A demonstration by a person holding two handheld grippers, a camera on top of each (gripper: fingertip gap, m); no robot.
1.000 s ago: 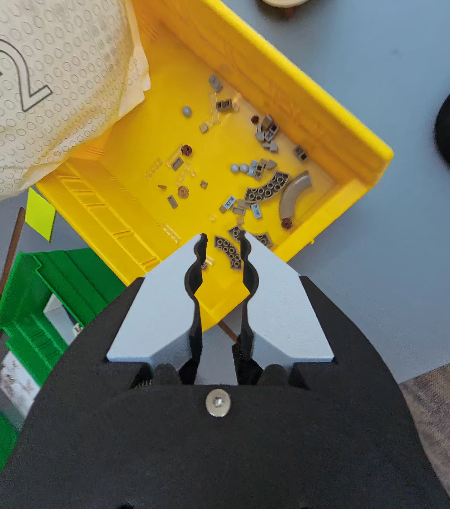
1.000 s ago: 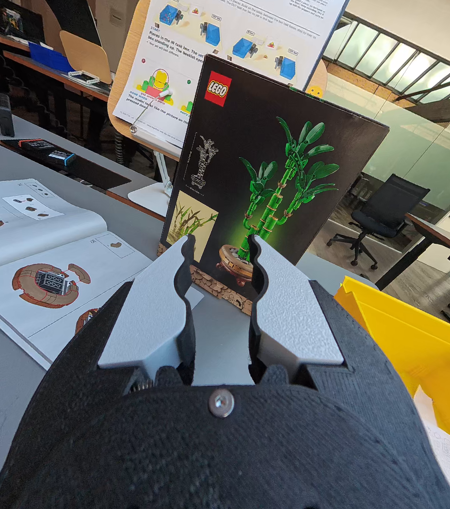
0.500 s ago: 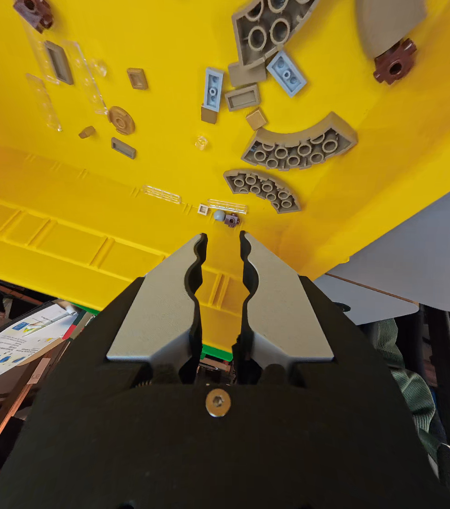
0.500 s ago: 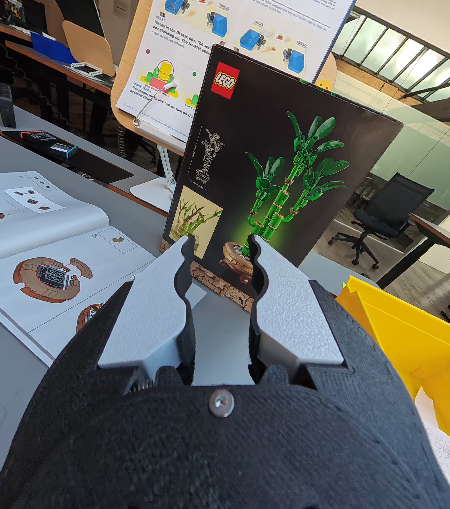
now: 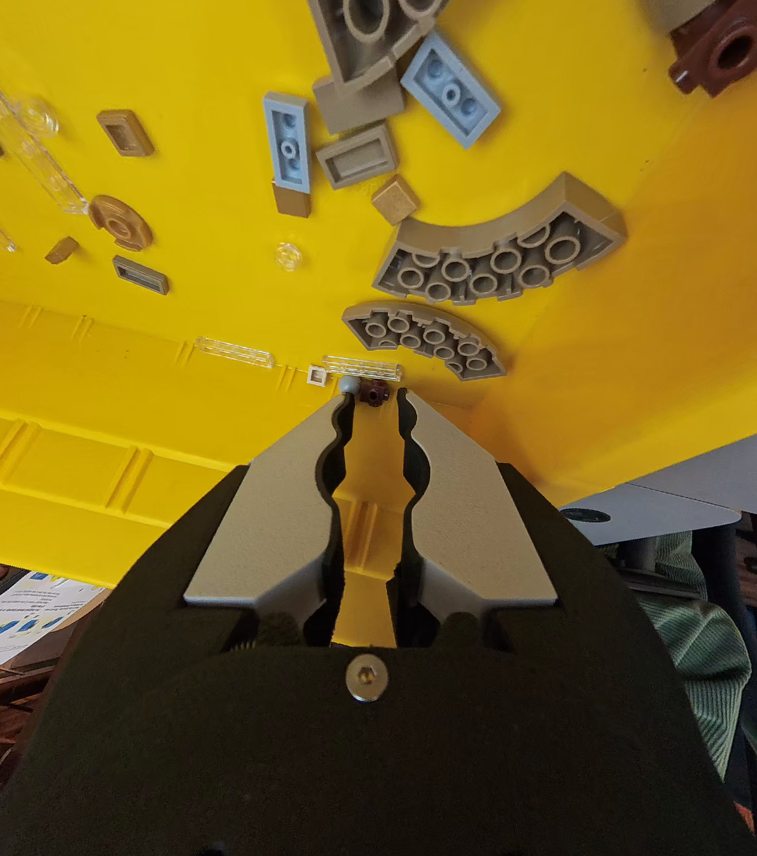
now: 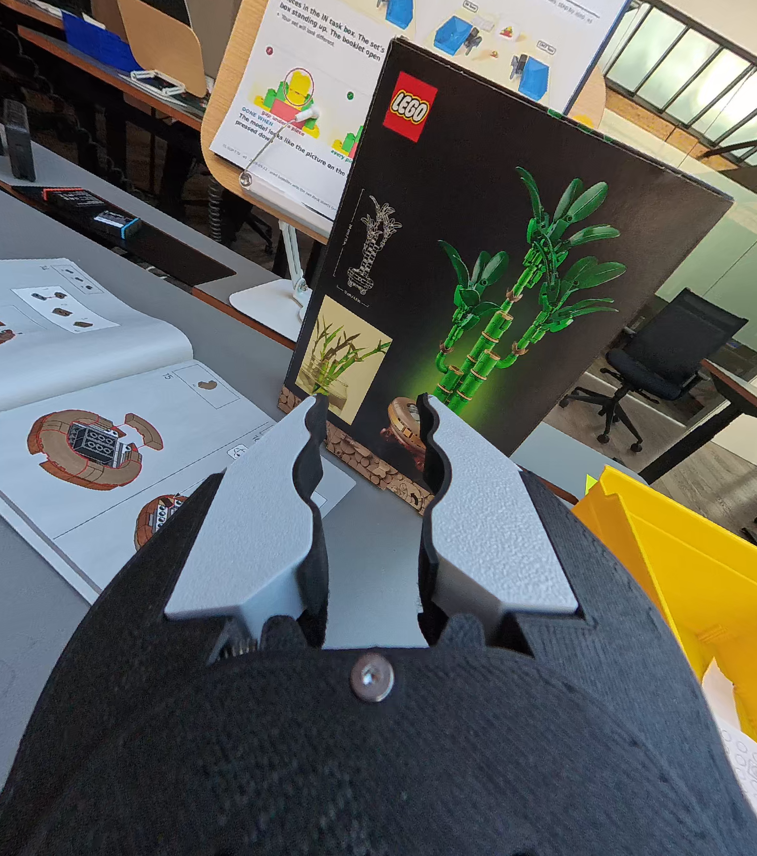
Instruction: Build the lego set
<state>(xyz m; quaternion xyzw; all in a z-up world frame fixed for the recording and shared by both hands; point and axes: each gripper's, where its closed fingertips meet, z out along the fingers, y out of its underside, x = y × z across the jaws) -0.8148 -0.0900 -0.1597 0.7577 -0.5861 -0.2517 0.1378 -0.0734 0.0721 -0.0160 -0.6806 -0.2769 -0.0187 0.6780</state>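
left gripper (image 5: 374,393) spread over dark-red stud piece (image 5: 375,393) at yellow bin (image 5: 89,417) floor edge | right gripper (image 6: 369,403) spread, empty | risk: my fingertip knocks grey ball (image 5: 348,384), piece skitters

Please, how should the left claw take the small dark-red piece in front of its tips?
Pinch the dark-red piece across its left and right sides, coming straight ahead: the left claw is open and lined up. Its grey ball neighbour touches the left fingertip, so shift slightly right.

Black grippers (image 5: 374,393) (image 6: 369,403), grey fingers (image 5: 283,500) (silver screw (image 5: 367,677)).
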